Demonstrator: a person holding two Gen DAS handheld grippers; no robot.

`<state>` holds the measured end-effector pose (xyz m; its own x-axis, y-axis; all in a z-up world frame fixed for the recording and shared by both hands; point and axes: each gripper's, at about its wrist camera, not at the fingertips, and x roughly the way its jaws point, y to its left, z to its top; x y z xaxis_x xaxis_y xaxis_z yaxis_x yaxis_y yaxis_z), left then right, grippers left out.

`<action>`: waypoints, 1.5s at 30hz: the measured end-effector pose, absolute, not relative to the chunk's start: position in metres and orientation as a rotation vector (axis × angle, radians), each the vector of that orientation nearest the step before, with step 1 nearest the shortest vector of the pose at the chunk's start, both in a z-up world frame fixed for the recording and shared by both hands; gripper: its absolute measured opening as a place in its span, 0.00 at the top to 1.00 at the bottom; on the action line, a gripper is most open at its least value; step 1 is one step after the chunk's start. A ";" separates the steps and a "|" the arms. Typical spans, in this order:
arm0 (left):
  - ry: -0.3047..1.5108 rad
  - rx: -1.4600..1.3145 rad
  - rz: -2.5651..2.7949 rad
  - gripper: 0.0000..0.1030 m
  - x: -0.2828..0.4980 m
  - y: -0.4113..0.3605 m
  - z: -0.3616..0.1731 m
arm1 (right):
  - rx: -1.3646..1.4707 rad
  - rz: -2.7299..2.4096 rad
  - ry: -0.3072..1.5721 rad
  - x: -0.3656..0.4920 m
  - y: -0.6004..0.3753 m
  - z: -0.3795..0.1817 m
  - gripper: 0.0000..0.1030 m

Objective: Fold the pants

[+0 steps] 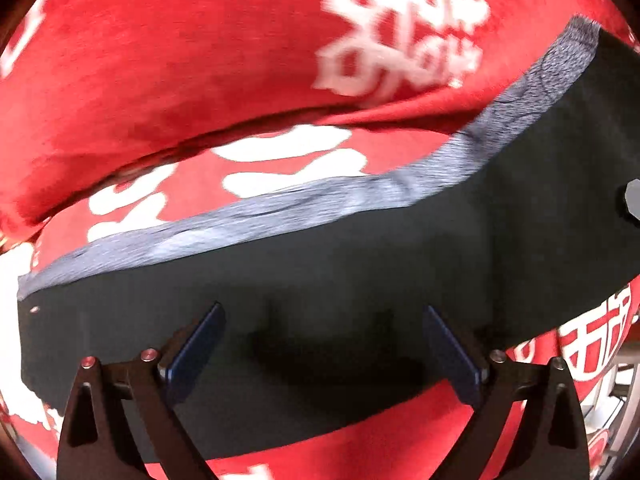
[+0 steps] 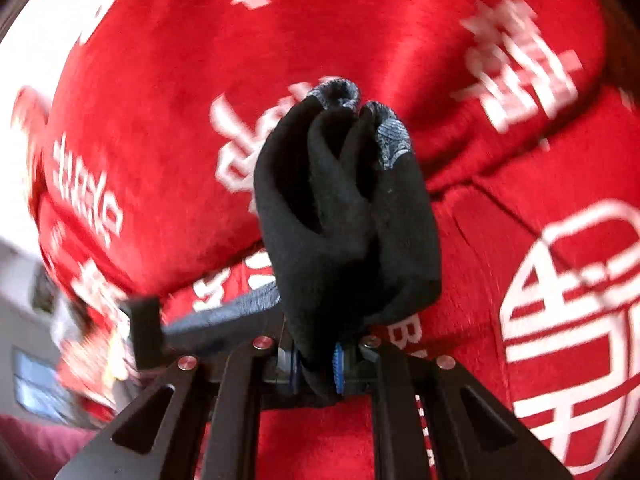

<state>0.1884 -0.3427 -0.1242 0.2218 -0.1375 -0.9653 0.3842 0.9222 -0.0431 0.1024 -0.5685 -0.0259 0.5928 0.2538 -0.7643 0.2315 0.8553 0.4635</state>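
One bunched black knit pants (image 2: pixel 344 216) fold, grey ribbed band (image 1: pixel 248 216).

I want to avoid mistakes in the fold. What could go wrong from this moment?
1. The right gripper pinches a thick bunched wad of the black fabric pants with a grey waistband; a bunched hold may put creases into the fold.
2. The left gripper is open above the pants, holding nothing, so that side may sag or drag.
3. The red cloth with white characters underneath already has a ridge; it could shift along.
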 end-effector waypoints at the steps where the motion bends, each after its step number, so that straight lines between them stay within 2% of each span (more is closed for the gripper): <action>1: 1.301 0.209 -0.345 0.03 0.192 -0.323 -0.122 | 0.519 0.020 0.954 0.105 -0.552 -0.022 0.87; 6: 1.320 0.149 -0.230 0.03 0.195 -0.242 -0.118 | 0.308 0.052 1.006 0.128 -0.461 -0.025 0.87; 11: 1.355 0.086 -0.128 0.03 0.196 -0.161 -0.125 | 0.226 0.105 1.084 0.152 -0.359 -0.063 0.85; 15: 1.361 0.088 -0.102 0.03 0.193 -0.123 -0.125 | 0.087 0.074 1.193 0.161 -0.300 -0.105 0.76; 17: 1.367 0.069 -0.105 0.03 0.194 -0.109 -0.127 | 0.009 0.027 1.210 0.158 -0.282 -0.110 0.74; 18: 1.368 0.066 -0.108 0.03 0.195 -0.105 -0.126 | -0.004 0.019 1.207 0.156 -0.276 -0.107 0.68; 19: 1.366 0.066 -0.118 0.03 0.197 -0.103 -0.127 | 0.014 0.036 1.201 0.153 -0.273 -0.100 0.64; 21: 1.365 0.066 -0.135 0.03 0.198 -0.101 -0.123 | 0.057 0.083 1.194 0.148 -0.269 -0.082 0.44; 22: 1.365 0.065 -0.148 0.03 0.199 -0.100 -0.122 | 0.066 0.104 1.183 0.145 -0.267 -0.073 0.42; 26: 1.356 0.042 -0.237 0.03 0.205 -0.109 -0.106 | 0.337 0.257 1.149 0.124 -0.290 -0.040 0.42; 30: 1.346 0.051 -0.350 0.04 0.206 -0.138 -0.096 | 0.857 0.121 1.155 0.110 -0.372 -0.069 0.42; 31: 1.348 0.065 -0.377 0.06 0.207 -0.149 -0.096 | 1.013 0.082 1.147 0.104 -0.393 -0.087 0.42; 33: 1.359 0.082 -0.427 0.25 0.207 -0.167 -0.098 | 1.180 0.049 1.127 0.097 -0.417 -0.110 0.46; 35: 1.373 0.089 -0.471 0.32 0.208 -0.186 -0.104 | 1.223 0.043 1.135 0.094 -0.425 -0.121 0.48; 41: 1.451 0.017 -0.526 0.32 0.217 -0.214 -0.129 | 1.371 0.025 1.097 0.086 -0.436 -0.151 0.50; 43: 1.480 -0.007 -0.530 0.44 0.220 -0.217 -0.141 | 1.392 0.015 1.096 0.086 -0.437 -0.161 0.50; 44: 1.497 -0.011 -0.531 0.57 0.220 -0.218 -0.146 | 1.401 0.014 1.101 0.086 -0.437 -0.165 0.50; 45: 1.513 -0.013 -0.528 0.58 0.220 -0.218 -0.151 | 1.410 0.013 1.110 0.085 -0.435 -0.170 0.50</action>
<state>0.2196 -0.2183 -0.1510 -0.0322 -0.3374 -0.9408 0.3214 0.8878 -0.3294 0.0852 -0.4354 -0.1700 0.5323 0.6013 -0.5959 0.5867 0.2454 0.7717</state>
